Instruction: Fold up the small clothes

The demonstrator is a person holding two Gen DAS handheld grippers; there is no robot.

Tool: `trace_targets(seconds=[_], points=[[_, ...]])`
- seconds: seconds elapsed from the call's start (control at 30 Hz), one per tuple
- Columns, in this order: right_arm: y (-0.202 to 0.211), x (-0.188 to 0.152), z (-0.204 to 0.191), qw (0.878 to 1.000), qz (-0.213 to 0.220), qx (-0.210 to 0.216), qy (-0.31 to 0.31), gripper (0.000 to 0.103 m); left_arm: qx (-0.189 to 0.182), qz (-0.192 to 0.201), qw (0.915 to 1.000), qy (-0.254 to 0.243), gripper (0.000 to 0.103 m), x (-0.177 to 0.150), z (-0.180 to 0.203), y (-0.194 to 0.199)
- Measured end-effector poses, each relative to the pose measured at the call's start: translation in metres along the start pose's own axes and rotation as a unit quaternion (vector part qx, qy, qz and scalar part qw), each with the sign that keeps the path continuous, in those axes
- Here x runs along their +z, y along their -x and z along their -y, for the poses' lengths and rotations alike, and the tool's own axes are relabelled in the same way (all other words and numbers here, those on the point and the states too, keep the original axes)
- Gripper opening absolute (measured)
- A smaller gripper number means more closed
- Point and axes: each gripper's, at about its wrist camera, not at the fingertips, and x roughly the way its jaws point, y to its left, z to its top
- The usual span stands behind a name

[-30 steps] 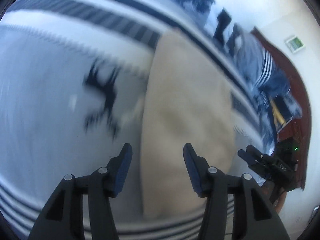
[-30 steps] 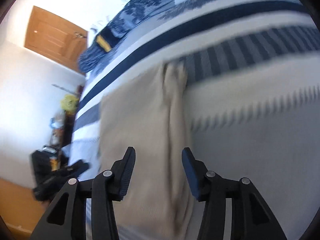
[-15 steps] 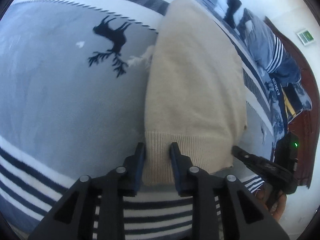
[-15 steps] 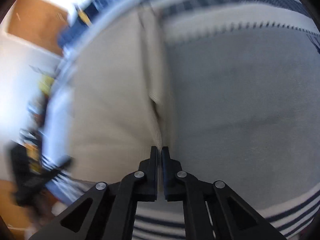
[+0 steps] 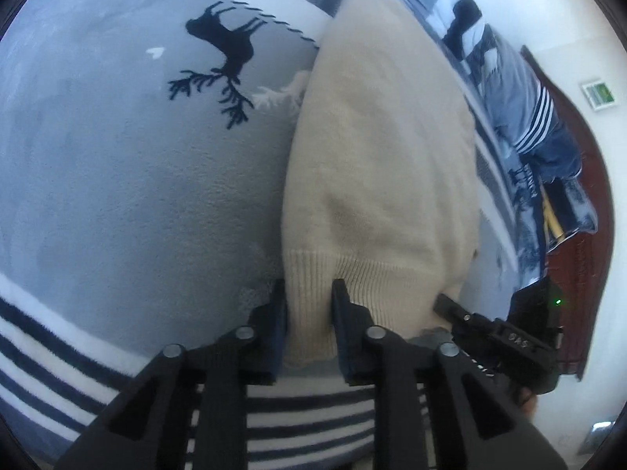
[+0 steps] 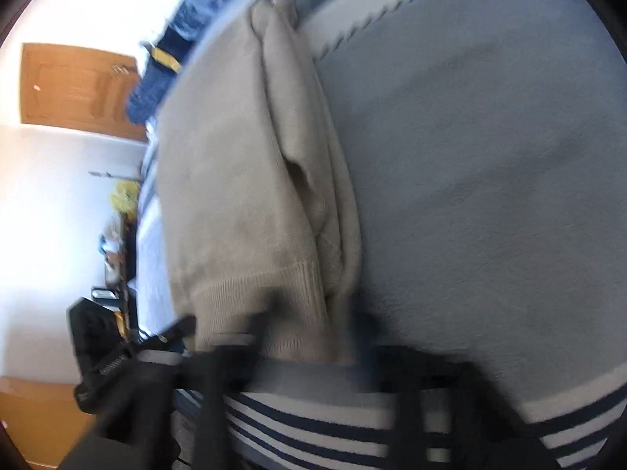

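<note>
A cream knit sweater [image 5: 384, 149] lies lengthwise on a grey blanket [image 5: 117, 180], its ribbed hem nearest me. My left gripper [image 5: 307, 301] is shut on the left corner of the hem. The right gripper's body [image 5: 501, 340] shows at the hem's right corner. In the right wrist view the sweater [image 6: 235, 180] has a folded ridge along its right side. My right gripper [image 6: 305, 325] is blurred, its jaws standing on either side of the hem corner.
The blanket has a dark reindeer print [image 5: 223, 58] and navy and white stripes [image 5: 305, 431] at the near edge. Blue bedding [image 5: 540, 137] is piled at the far right. A wooden door [image 6: 78, 86] and a white wall are beyond the bed.
Both grippers came down from open above the sweater and closed on the two hem corners. The right wrist view has since shifted and blurred.
</note>
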Motion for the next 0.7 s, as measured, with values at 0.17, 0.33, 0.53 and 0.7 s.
trace_targets(seconds=[0.17, 0.33, 0.53, 0.7], points=[[0.034, -0.013, -0.007, 0.999, 0.015, 0.028, 0.006, 0.006, -0.048, 0.022, 0.9986, -0.003, 0.016, -0.02, 0.005, 0.056], [0.061, -0.064, -0.021, 0.999, 0.003, 0.032, 0.042, 0.006, -0.032, -0.012, 0.9993, -0.014, 0.016, -0.075, -0.015, 0.061], [0.029, -0.111, 0.006, 1.0, -0.017, 0.002, 0.023, 0.006, -0.043, 0.011, 0.9987, 0.023, 0.016, -0.107, -0.045, 0.053], [0.04, -0.122, -0.011, 0.996, 0.001, -0.036, 0.08, 0.008, 0.007, 0.033, 0.9993, -0.013, 0.016, -0.121, -0.044, 0.064]])
